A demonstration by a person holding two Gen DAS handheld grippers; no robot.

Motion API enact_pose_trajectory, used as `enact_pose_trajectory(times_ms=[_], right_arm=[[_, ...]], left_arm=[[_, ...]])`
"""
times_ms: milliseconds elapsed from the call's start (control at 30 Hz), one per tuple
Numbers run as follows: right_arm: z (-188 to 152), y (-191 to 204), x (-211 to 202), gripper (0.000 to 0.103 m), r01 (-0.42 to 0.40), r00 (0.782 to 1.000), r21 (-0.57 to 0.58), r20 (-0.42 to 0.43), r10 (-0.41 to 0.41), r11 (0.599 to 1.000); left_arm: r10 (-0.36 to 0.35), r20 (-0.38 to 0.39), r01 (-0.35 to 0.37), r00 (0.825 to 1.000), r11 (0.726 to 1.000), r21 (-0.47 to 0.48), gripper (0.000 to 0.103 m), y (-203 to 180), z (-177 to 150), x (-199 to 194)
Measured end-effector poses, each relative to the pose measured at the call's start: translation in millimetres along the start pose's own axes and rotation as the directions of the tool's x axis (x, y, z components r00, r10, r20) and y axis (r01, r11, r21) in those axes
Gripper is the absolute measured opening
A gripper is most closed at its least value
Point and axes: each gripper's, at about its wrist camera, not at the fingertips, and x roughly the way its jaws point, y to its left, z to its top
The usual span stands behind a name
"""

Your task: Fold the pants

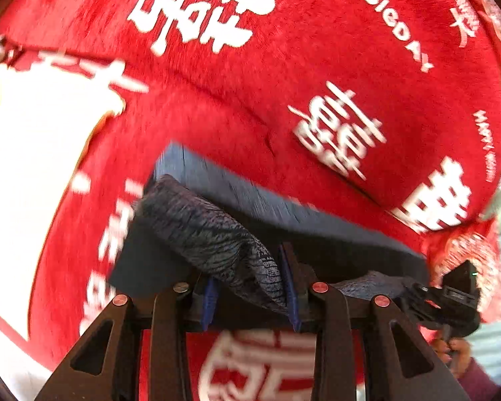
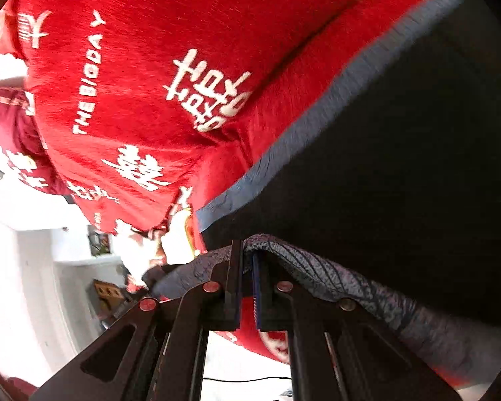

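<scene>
Dark navy pants (image 1: 284, 220) hang over a red bedspread (image 1: 284, 67) with white characters. My left gripper (image 1: 250, 287) has the pants' textured waistband (image 1: 217, 234) between its blue-padded fingers (image 1: 292, 287). My right gripper (image 2: 247, 274) is nearly closed on the other end of the waistband (image 2: 334, 277), which drapes over its right finger. The dark pants (image 2: 400, 150) fill the right side of the right wrist view. The right gripper also shows at the lower right of the left wrist view (image 1: 451, 297), held by a hand.
The red bedspread (image 2: 150, 83) covers the bed under both grippers. A white area (image 1: 26, 167) lies at the bed's left. White furniture and floor (image 2: 33, 284) show beyond the bed edge in the right wrist view. A red pillow (image 2: 10, 123) lies at the far left.
</scene>
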Motion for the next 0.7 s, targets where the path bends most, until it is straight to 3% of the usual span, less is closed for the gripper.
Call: enact_pose_trajectory(times_ms=[133, 300, 400, 433, 533, 600, 700], right_arm=[[51, 0, 38, 0.006, 0.09, 0.994, -0.053, -0.063, -0.094, 0.994], [90, -18, 91, 0.006, 0.229, 0.965, -0.115, -0.105, -0.241, 0.967], [99, -24, 94, 0.006, 0.21, 0.97, -0.078, -0.11, -0.217, 0.975], [99, -21, 92, 0.009, 0.214, 0.968, -0.077, -0.119, -0.222, 0.974], [89, 7, 75, 0.046, 0.223, 0.965, -0.183, -0.096, -0.243, 0.957], [80, 27, 66, 0.046, 0.193, 0.972, -0.26, -0.08, -0.221, 0.946], [63, 47, 80, 0.046, 0.133, 0.97, -0.334, -0.147, -0.191, 0.933]], left_arm=[[0.122, -0.007, -0.122, 0.993, 0.993, 0.005, 0.037, 7, 26, 58], [0.2, -0.046, -0.202, 0.979, 0.979, -0.039, 0.041, 19, 37, 114], [0.244, -0.046, -0.246, 0.969, 0.969, -0.032, 0.042, 7, 41, 112], [0.248, -0.027, -0.248, 0.968, 0.968, -0.025, 0.046, 3, 43, 102], [0.299, 0.054, -0.299, 0.953, 0.954, -0.005, 0.068, -4, 44, 68], [0.327, 0.078, -0.329, 0.942, 0.944, 0.018, 0.069, -5, 41, 52], [0.364, 0.031, -0.365, 0.931, 0.928, 0.079, 0.069, -6, 33, 66]])
